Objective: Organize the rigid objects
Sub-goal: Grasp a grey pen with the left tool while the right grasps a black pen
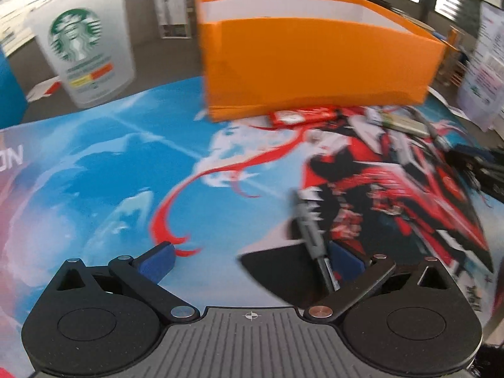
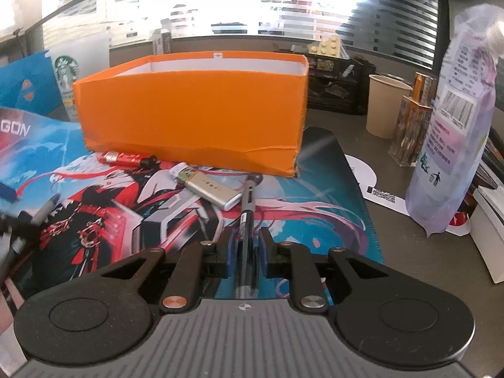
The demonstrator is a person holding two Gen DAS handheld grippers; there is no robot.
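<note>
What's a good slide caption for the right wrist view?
Right gripper clamps a black pen before the orange box.

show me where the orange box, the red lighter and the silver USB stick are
orange box (image 2: 192,116): right wrist view, on its front wall.
red lighter (image 2: 121,158): right wrist view, mid-body.
silver USB stick (image 2: 209,190): right wrist view, on its metal casing.

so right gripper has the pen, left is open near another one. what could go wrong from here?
1. The right gripper pinches the black pen near its rear, most of it sticking forward; it may pivot or catch the orange box wall on the way in.
2. The left gripper is open with a dark pen against one finger only; closing may flick it away.
3. The left view is motion-blurred; a fast approach could nudge the red lighter.
</note>
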